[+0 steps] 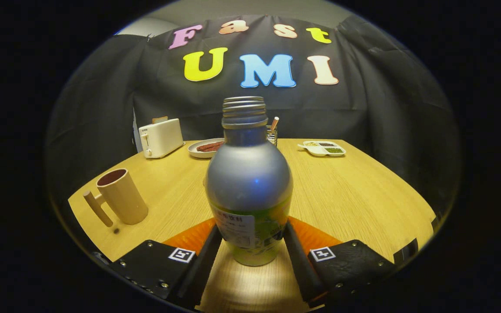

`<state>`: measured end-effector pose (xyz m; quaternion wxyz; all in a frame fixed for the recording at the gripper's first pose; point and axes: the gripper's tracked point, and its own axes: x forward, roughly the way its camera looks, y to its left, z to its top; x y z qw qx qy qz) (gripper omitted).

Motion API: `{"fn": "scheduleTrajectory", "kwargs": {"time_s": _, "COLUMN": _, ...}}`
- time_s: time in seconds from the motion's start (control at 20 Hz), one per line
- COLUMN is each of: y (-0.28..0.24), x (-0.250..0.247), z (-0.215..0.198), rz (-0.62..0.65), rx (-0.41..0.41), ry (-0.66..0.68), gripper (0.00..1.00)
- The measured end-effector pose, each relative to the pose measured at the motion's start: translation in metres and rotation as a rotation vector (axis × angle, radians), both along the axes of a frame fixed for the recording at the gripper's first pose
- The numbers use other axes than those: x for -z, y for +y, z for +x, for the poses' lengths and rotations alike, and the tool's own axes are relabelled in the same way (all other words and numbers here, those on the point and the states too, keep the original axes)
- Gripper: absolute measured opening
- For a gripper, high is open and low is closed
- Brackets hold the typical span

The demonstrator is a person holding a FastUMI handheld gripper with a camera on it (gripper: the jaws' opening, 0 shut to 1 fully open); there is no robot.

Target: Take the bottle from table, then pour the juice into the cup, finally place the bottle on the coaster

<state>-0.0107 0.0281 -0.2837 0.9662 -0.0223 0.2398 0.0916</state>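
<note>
A silver bottle [249,182] with a green label and no cap stands upright between my fingers. My gripper [252,231] is shut on its lower body, the left finger [205,256] and the right finger [298,256] each pressing a side. An orange coaster [189,238] lies flat on the table right behind the bottle's base and shows on both sides of it. I cannot tell whether the bottle rests on it or hangs just above. A beige cup [122,195] with a stick handle stands on the table to the left, beyond the fingers, its dark inside showing.
At the back of the wooden table [355,191] stand a white toaster [160,137], a plate of dark food [205,148], a wire holder [272,132] half hidden behind the bottle neck, and a divided white dish [322,148].
</note>
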Motion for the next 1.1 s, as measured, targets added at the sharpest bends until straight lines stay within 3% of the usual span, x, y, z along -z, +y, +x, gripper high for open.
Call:
{"fn": "scheduleTrajectory", "kwargs": {"time_s": 0.4, "y": 0.007, "x": -0.012, "z": 0.005, "rz": -0.073, "rx": -0.041, "ry": 0.008, "gripper": 0.72}}
{"fn": "scheduleTrajectory", "kwargs": {"time_s": 1.1, "y": 0.062, "x": -0.062, "z": 0.028, "rz": -0.433, "rx": -0.285, "ry": -0.078, "gripper": 0.72}}
